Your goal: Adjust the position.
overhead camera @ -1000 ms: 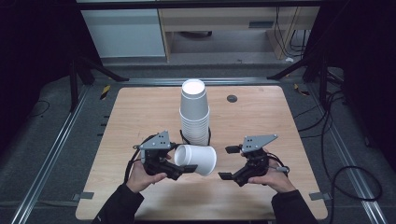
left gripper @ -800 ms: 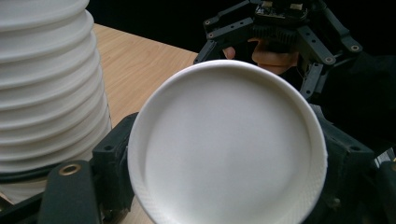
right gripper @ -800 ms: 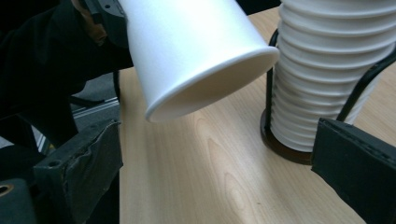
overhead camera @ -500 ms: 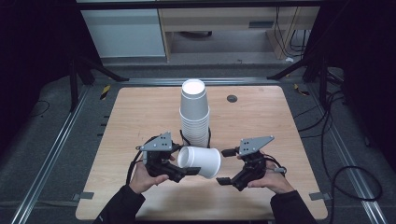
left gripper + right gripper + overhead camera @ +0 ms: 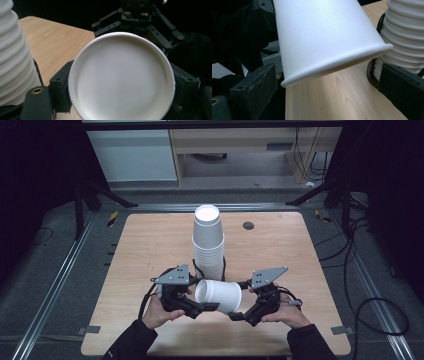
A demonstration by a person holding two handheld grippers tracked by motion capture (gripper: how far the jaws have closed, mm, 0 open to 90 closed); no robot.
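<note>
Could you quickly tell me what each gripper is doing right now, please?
Left gripper: closed on the base end of the single paper cup.
Right gripper: open, jaws apart beside the cup's rim.

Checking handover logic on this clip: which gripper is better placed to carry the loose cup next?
Left. The left gripper already clamps the cup lying sideways near the stack; the right gripper stands open beside its rim.

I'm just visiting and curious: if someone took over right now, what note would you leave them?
Left gripper: clamped on the base end of one paper cup, held sideways above the table.
Right gripper: jaws open, at the cup's rim end, not gripping.
Cup stack: upside down, behind the grippers.
Done: one cup separate.
Left: probably pass or set it down.
</note>
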